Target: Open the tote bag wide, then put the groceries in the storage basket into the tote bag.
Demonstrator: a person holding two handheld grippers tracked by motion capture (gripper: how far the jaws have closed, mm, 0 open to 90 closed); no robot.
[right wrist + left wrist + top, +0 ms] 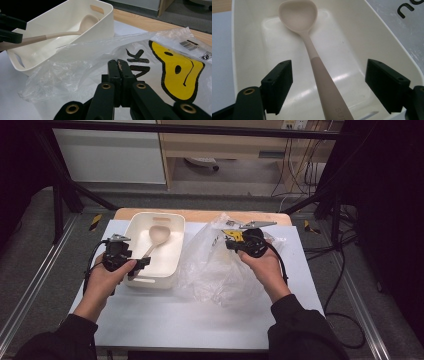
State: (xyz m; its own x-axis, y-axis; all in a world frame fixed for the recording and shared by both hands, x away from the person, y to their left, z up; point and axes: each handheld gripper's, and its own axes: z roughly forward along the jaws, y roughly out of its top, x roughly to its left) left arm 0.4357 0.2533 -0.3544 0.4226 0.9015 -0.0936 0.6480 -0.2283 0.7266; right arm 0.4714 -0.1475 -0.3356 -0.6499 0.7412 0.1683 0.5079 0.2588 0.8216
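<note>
L gripper [328, 82] hangs over the tub [172, 251], fingers [277, 85] apart either side of the spoon [312, 50] handle, set to grab it. R gripper [121, 75], fingers clenched w/ nothing clearly between, rests by the bag [100, 53], prob steadying it to receive the spoon.

You wear dark, long sleeves [300, 330] that end at the wrists. Your left gripper [134, 265] is black, with a black cable looping off its side and a small grey three-cornered plate on top. Your right gripper [231, 243] is black too, with a yellow patch near the front, a larger grey plate above and a black cable trailing back. Brass-coloured screw eyelets [106, 86] dot the jaw arms, and the blocky pads [278, 83] carry small screw holes.
</note>
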